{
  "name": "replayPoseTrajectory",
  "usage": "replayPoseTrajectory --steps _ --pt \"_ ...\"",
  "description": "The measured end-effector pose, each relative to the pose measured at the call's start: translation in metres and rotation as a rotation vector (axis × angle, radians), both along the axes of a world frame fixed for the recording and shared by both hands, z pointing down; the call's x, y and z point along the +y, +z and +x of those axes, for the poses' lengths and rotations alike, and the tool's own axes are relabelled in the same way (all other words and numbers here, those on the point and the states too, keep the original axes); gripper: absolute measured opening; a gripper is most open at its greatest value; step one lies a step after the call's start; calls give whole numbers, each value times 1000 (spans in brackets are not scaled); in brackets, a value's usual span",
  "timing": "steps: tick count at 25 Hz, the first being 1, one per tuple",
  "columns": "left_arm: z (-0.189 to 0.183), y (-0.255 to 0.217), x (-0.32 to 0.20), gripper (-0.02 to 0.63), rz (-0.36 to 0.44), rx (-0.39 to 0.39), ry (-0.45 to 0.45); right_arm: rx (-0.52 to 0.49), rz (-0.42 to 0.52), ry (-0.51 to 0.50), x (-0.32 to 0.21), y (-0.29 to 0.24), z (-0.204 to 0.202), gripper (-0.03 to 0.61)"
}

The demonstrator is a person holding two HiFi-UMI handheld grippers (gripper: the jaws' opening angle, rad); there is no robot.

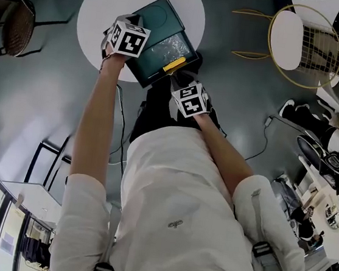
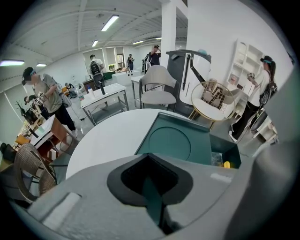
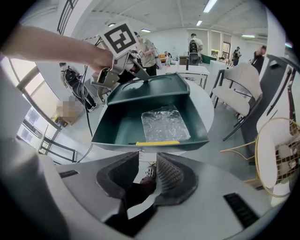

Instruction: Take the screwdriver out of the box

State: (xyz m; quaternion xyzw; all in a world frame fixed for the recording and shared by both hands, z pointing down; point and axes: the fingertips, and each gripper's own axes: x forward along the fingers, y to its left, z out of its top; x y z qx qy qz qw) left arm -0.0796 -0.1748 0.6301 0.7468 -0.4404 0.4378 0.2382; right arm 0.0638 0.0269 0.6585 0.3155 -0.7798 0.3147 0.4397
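The left gripper (image 2: pixel 151 187) is clamped on the thin rim of the raised lid (image 3: pixel 145 86) of the smooth, dark green plastic box (image 3: pixel 117 126), which sits on the round white table (image 1: pixel 105 7). A crinkled clear plastic bag (image 3: pixel 165 124) lies on the box floor, and a flat yellow strip (image 3: pixel 157 143) runs along its front wall. The screwdriver (image 3: pixel 143 187), dark-handled with a ribbed silvery collar, is outside the box just before that wall, between the dimpled jaws of the right gripper (image 3: pixel 146 176), which stand apart with a gap showing beside it
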Motion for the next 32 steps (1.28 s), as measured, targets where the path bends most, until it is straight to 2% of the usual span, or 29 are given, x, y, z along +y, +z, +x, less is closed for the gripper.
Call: replayPoseTrajectory --steps 6,10,15,18,22,26,29,32 --pt "-1 0 5 9 -25 8 -18 -76 111 44 -19 -37 7 123" --pt "-3 0 5 11 -27 51 -30 -100 159 57 -33 -70 14 111" --pt "2 -2 8 11 6 11 55 -144 240 101 -54 -111 24 106" --pt "0 -7 20 11 22 5 53 -154 277 86 -61 -126 28 114" --pt "-9 -35 52 11 93 93 -48 -155 248 -67 -56 -125 24 115" --pt "-34 -65 110 11 146 169 -191 -132 204 -334 -44 -116 1 123" --pt "-51 -104 144 11 235 262 -330 -134 185 -528 -41 -111 -17 126" --pt "-59 -141 171 11 340 338 -402 -145 161 -666 -37 -106 -33 127"
